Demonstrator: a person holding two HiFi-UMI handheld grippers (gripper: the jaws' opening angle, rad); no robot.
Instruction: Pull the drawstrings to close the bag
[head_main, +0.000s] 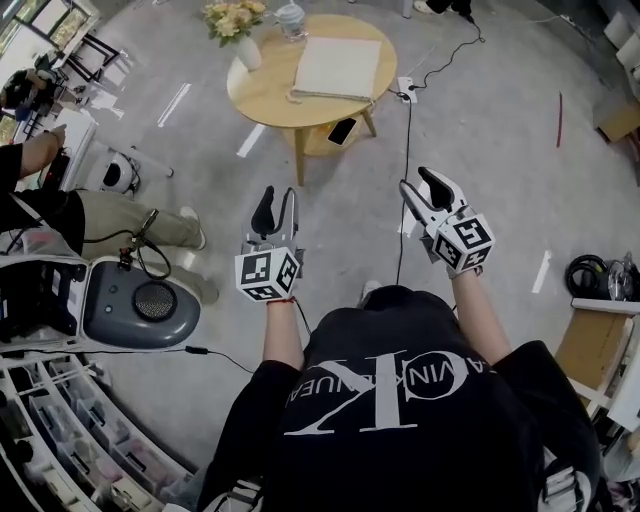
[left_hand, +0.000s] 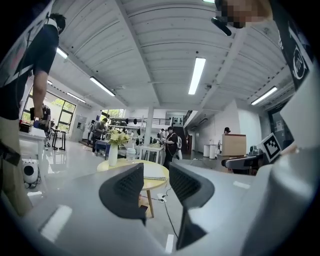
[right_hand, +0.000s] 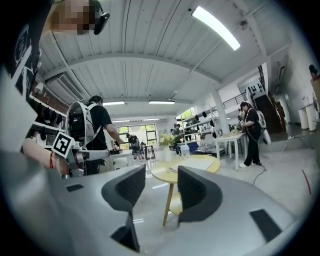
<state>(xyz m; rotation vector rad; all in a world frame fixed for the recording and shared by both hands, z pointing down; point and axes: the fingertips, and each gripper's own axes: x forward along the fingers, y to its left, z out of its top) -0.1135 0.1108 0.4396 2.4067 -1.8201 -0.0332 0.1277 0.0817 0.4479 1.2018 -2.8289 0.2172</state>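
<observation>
Bag on table — "CK" shirt

open floor from left tool and right tool to round table, black cable alongside

**anon:** what are you wearing for this, and what do the handhelds look like?

**me:** Nothing fancy lol. Black short-sleeve tee with big white lettering on it. My left gripper and right gripper are the same build: pale grey shell, with black ribbed pads inside the jaws. At the wrist end each one has a white cube with black square markers. There's also a thin red band just behind the left cube.
</observation>
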